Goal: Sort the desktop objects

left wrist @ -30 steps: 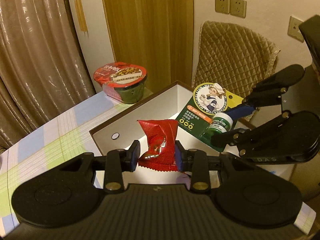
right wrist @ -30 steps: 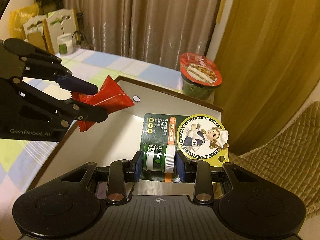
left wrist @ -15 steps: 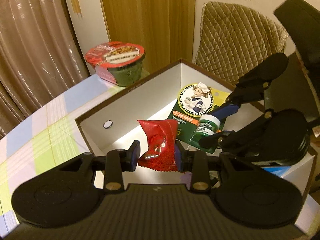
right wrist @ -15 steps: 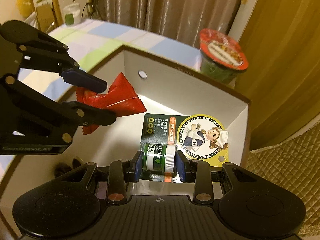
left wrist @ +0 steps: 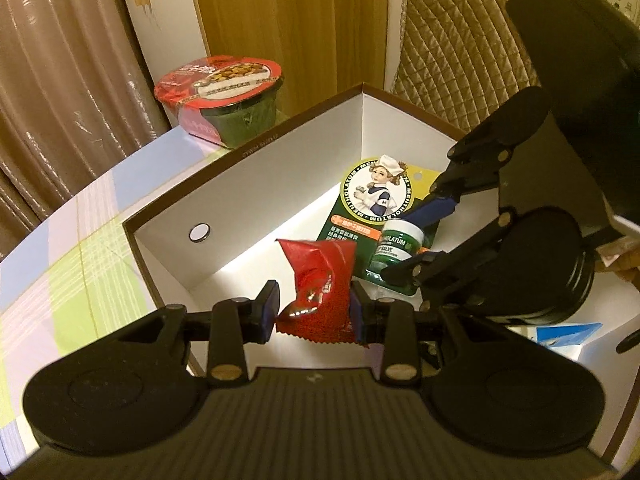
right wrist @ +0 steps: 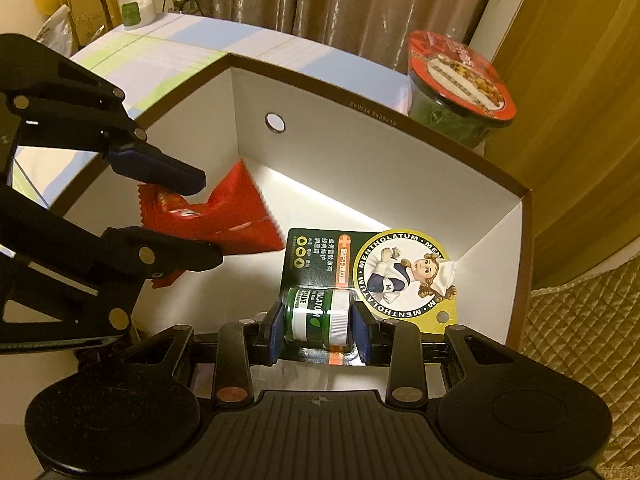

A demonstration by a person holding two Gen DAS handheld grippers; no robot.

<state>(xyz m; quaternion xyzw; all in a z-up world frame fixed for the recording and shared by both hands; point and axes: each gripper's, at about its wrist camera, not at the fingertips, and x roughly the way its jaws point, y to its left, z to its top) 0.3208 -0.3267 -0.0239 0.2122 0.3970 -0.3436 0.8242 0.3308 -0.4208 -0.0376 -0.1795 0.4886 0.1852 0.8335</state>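
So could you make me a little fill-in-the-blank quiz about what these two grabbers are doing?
1. The left gripper holds a ____ snack packet.
2. The right gripper holds a small green jar on a card printed ____.
3. Both hang over an open ____.
4. The noodle bowl stands ____ it.

Missing: red; Mentholatum; box; outside

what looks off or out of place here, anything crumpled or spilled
Nothing is spilled. The red snack packet in the left gripper is creased and twisted. The salve pack, clamped in the right gripper, looks intact. The noodle bowl sits upright outside the box.
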